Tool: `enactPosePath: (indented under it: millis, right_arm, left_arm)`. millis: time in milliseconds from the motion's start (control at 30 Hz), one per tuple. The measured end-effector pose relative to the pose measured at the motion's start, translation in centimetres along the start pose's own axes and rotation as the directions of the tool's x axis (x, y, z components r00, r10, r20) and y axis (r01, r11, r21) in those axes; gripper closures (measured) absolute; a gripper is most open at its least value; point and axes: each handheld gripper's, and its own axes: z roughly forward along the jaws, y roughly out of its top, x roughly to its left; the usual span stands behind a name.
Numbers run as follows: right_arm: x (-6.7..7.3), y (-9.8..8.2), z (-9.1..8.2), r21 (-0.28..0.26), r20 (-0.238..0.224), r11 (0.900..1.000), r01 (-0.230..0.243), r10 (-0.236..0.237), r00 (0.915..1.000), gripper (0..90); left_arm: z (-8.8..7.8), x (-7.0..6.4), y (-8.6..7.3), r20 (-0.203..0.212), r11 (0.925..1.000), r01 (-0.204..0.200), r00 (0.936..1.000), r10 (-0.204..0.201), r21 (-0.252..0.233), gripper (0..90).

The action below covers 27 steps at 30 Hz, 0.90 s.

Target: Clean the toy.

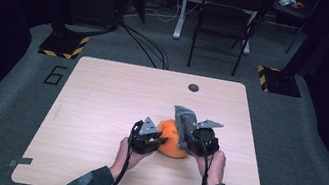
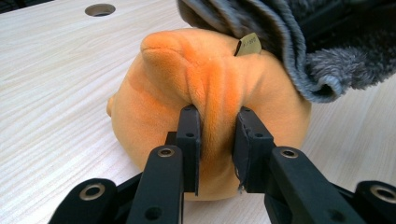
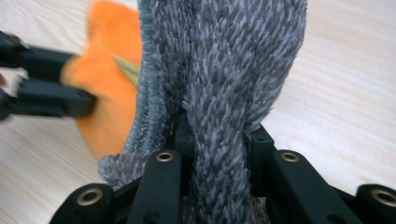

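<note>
An orange plush ball (image 1: 171,143) rests on the wooden table (image 1: 101,97), near its front middle. My left gripper (image 1: 159,142) is shut on a pinched fold of the orange plush (image 2: 217,126), coming in from the ball's left side. My right gripper (image 1: 189,138) is shut on a grey fuzzy cloth (image 1: 184,121) that stands up against the ball's right side. In the right gripper view the grey cloth (image 3: 219,84) bulges between the jaws, with the orange plush (image 3: 105,74) and the left gripper's jaws behind it on the left. A small tan tag (image 2: 248,45) sticks out of the plush under the grey cloth (image 2: 299,51).
A round cable hole (image 1: 193,88) sits near the table's far edge. A folding chair (image 1: 226,16) and a desk leg stand on the floor beyond the table. A person's hands (image 1: 211,164) and sleeves reach in from the near edge.
</note>
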Motion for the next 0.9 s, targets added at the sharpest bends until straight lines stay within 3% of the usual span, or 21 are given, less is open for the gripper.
enactPosePath:
  millis: [300, 433, 600, 667, 767, 900]
  right_arm:
    - [-1.8, -1.2, 1.3, 0.071, 0.011, 0.996, -0.06, 0.059, 0.9982, 72.8]
    - [-2.8, -2.0, 2.1, 0.088, -0.003, 0.99, -0.109, 0.109, 0.994, 72.9]
    - [-3.5, -3.2, 3.6, 0.161, 0.023, 0.977, -0.142, 0.14, 0.9898, 72.8]
    - [-3.8, -3.9, 4.6, 0.188, 0.009, 0.971, -0.148, 0.149, 0.9888, 72.6]
    - [-4.0, -3.5, 4.4, 0.181, 0.011, 0.974, -0.136, 0.136, 0.9906, 73.0]
    - [-4.9, -2.6, 2.2, 0.098, 0.033, 0.981, -0.17, 0.167, 0.9854, 73.6]
  left_arm:
    - [0.1, 0.2, -0.1, -0.003, 1.0, 0.003, 1.0, -0.003, -0.008, 73.0]
    - [0.2, 0.2, 0.0, -0.005, 0.9999, -0.002, 1.0, 0.002, -0.01, 72.9]
    - [0.1, 0.3, -0.1, -0.008, 0.9998, 0.01, 0.9999, -0.01, -0.015, 72.3]
    - [0.1, 0.4, -0.1, -0.008, 0.9998, 0.011, 0.9999, -0.011, -0.018, 72.1]
    - [0.0, 0.6, -0.1, -0.012, 0.9996, 0.016, 0.9998, -0.017, -0.023, 71.8]
    - [0.0, 0.8, -0.1, -0.014, 0.9995, 0.021, 0.9997, -0.021, -0.023, 71.3]
